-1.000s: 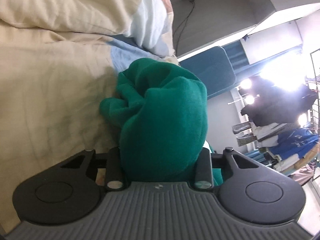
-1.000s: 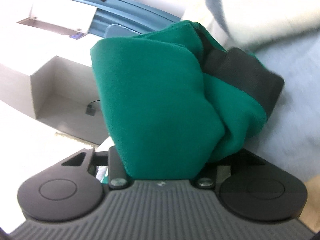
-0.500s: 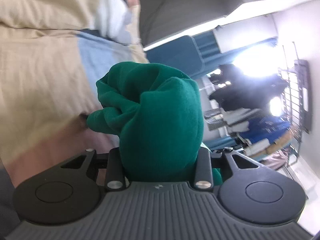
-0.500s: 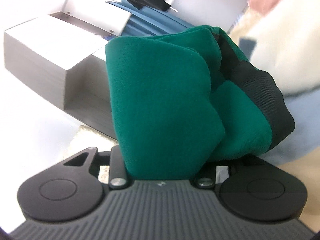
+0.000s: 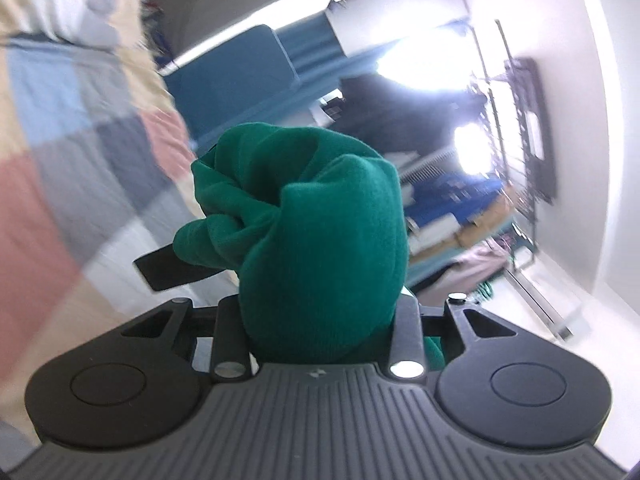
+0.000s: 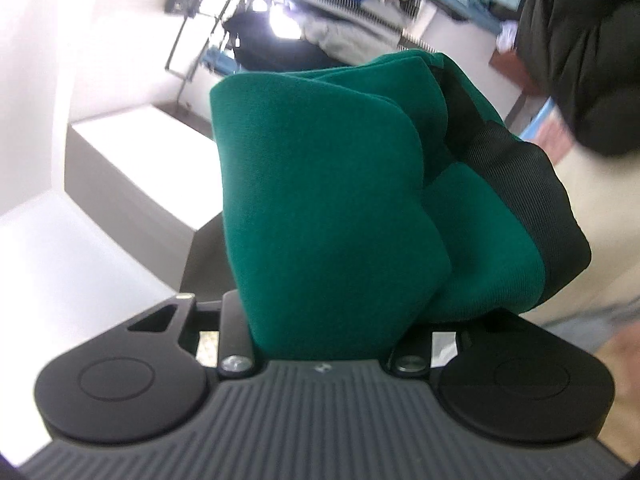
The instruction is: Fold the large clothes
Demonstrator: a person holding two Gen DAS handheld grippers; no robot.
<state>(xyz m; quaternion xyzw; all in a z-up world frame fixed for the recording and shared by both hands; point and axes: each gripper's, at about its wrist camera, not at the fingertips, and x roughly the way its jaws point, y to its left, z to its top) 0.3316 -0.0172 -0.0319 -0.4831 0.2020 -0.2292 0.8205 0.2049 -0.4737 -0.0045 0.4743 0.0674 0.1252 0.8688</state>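
The left gripper [image 5: 318, 320] is clamped on a bunched wad of the green garment [image 5: 320, 240], which fills the gap between its fingers; a black strip of trim [image 5: 168, 266] pokes out left. The patchwork bedcover [image 5: 60, 160] lies left, open room to the right. The right gripper [image 6: 320, 332] likewise pinches green cloth, its black ribbed band [image 6: 532, 200] curling off the right edge.

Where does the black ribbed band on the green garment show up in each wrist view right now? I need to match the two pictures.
Left wrist: only a black strip pokes out lower left of the green garment; probably the band, too blurred to confirm.
Right wrist: black ribbed band runs down the bunch's right edge.
Shared landmark: the wire rack against the white wall.
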